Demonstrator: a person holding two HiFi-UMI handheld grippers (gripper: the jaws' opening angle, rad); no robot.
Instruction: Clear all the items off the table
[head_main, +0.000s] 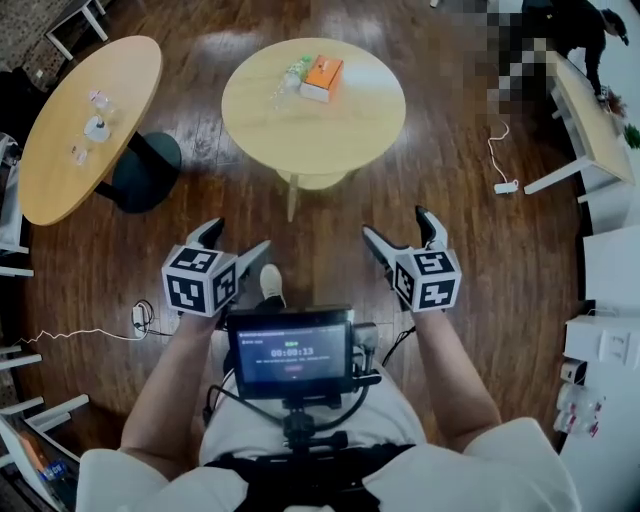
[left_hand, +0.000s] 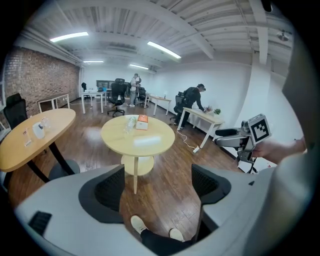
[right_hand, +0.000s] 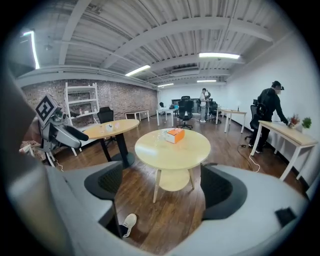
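Observation:
A round light-wood table (head_main: 330, 130) stands ahead of me on the wooden floor. On its far side lie an orange and white box (head_main: 322, 77) and a clear plastic bottle (head_main: 286, 81) beside it. The same table (left_hand: 145, 142), box (left_hand: 142, 122) and bottle (left_hand: 130, 123) show in the left gripper view; table (right_hand: 180, 150) and box (right_hand: 175, 135) show in the right gripper view. My left gripper (head_main: 240, 238) and right gripper (head_main: 398, 226) hang over the floor well short of the table. Both are open and empty.
A second round table (head_main: 60, 150) with small clear items (head_main: 96, 125) stands at the left. A white desk (head_main: 590, 125) with a person bent over it is at the far right. A cable and power strip (head_main: 505, 186) lie on the floor. My feet (head_main: 270, 283) are below.

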